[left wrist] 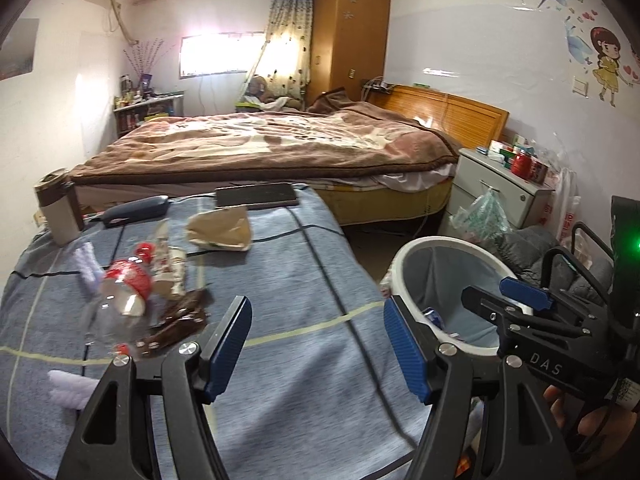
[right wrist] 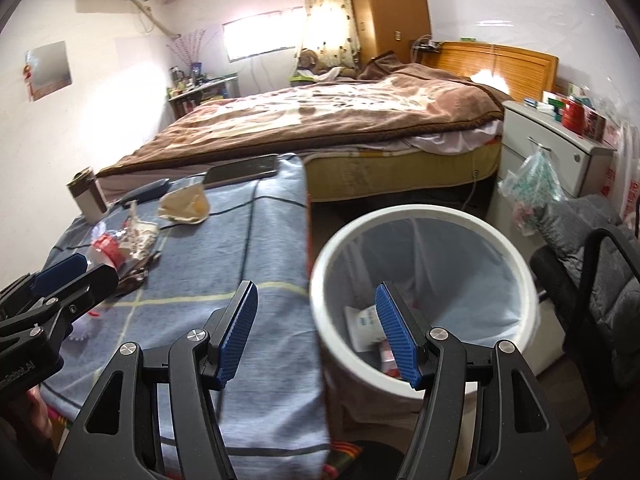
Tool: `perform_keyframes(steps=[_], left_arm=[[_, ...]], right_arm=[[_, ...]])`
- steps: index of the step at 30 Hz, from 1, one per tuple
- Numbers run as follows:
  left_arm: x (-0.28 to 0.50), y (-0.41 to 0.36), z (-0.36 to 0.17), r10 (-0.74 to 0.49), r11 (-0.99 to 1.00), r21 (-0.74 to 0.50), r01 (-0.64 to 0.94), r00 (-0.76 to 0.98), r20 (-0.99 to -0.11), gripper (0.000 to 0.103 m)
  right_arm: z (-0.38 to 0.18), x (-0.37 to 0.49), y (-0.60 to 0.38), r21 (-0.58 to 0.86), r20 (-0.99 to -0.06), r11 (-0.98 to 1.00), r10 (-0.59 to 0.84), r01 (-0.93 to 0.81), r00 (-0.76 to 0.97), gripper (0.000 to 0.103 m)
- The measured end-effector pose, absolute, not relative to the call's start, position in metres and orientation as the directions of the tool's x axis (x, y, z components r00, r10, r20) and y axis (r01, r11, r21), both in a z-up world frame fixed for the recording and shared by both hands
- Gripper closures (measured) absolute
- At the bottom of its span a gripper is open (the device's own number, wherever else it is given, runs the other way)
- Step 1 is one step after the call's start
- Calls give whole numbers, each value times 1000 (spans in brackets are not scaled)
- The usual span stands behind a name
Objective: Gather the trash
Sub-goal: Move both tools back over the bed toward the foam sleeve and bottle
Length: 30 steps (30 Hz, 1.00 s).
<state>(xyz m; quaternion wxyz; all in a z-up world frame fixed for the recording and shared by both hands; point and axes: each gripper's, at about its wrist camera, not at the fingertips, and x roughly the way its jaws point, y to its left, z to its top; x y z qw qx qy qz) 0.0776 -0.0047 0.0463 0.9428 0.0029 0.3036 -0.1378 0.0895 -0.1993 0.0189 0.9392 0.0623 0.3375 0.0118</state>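
Trash lies on the blue-grey cloth table point(left wrist: 280, 360): a clear bottle with a red label point(left wrist: 124, 292), a crumpled printed wrapper point(left wrist: 172, 264), a dark brown wrapper point(left wrist: 180, 316), crumpled brown paper point(left wrist: 220, 228) and white tissues point(left wrist: 86, 264). My left gripper point(left wrist: 318, 344) stands open above the table's right part, nothing between its pads. To the right stands a white bin with a grey liner point(left wrist: 440, 242), point(right wrist: 420, 212), with a white packet point(right wrist: 364, 320) inside. My right gripper point(right wrist: 318, 328) is open and empty, straddling the bin's left rim and the table edge.
A phone point(left wrist: 256, 195), a dark case point(left wrist: 136, 208) and a thermos mug point(left wrist: 56, 208) sit at the table's far end. Beyond it is a bed point(left wrist: 260, 144). A nightstand point(left wrist: 496, 184) with a hanging plastic bag and a padded chair point(right wrist: 592, 248) stand right of the bin.
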Motion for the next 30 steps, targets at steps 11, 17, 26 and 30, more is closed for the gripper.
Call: perform_keyframes(steps=[11, 17, 26, 30], left_arm=[[63, 56, 42, -178, 983, -74, 166, 801, -572, 32], [55, 96, 36, -107, 994, -45, 100, 810, -577, 32], [44, 162, 24, -4, 999, -40, -25, 798, -602, 30], [43, 183, 14, 28, 998, -30, -60, 781, -623, 30]], right_arm=[[21, 92, -155, 118, -622, 990, 135, -78, 772, 40], [18, 95, -122, 113, -624, 983, 183, -144, 759, 40], [12, 101, -83, 110, -646, 969, 239, -221, 725, 40], [9, 102, -70, 103, -652, 964, 251, -244, 716, 40]])
